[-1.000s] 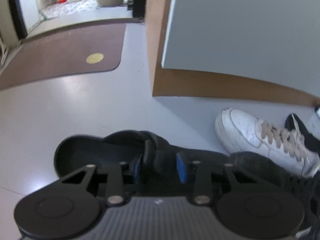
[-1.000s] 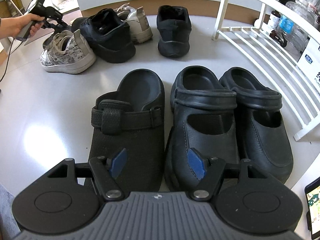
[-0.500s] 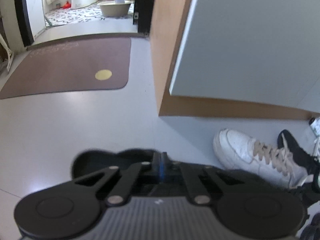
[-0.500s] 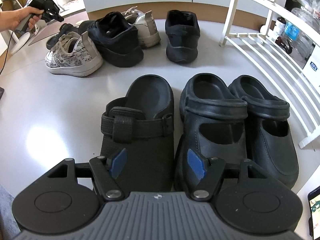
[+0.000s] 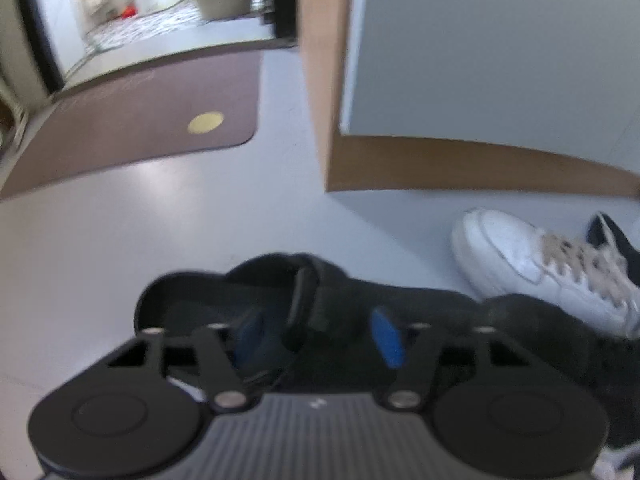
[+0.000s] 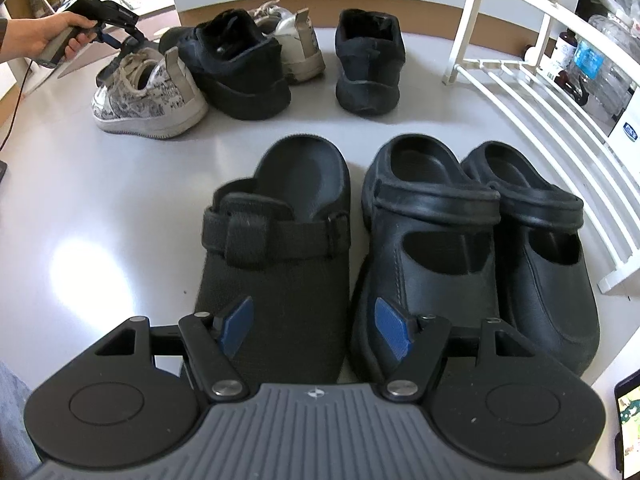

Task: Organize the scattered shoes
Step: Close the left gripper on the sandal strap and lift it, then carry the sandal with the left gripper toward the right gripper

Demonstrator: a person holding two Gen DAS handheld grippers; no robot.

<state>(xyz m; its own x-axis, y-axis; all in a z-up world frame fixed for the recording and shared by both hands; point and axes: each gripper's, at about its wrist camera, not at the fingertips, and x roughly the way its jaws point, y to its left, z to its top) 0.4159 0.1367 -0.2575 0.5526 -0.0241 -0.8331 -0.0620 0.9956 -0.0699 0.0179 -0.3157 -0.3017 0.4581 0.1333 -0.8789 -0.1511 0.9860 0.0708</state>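
Note:
A black strap clog [image 5: 344, 292] lies on the floor right under my left gripper [image 5: 316, 336]. That gripper is open, its blue pads on either side of the clog's strap. A white sneaker [image 5: 532, 264] lies to its right. In the right wrist view my right gripper [image 6: 316, 326] is open above the toe of a matching black strap clog [image 6: 276, 264]. This clog stands beside a pair of black rubber clogs [image 6: 432, 248]. Far left, a hand holds the left gripper [image 6: 120, 32] by a patterned white sneaker [image 6: 148, 96].
Black sneakers [image 6: 236, 64], [image 6: 366, 60] and a second white sneaker [image 6: 296, 48] stand in a row at the back. A white wire rack [image 6: 540, 92] borders the right side. A brown mat [image 5: 132, 128] and a cabinet corner [image 5: 332, 160] lie ahead of the left gripper.
The left gripper's jaws, shut together half a second ago, now stand wide apart around the clog's strap. The right gripper stays open and has shifted only slightly.

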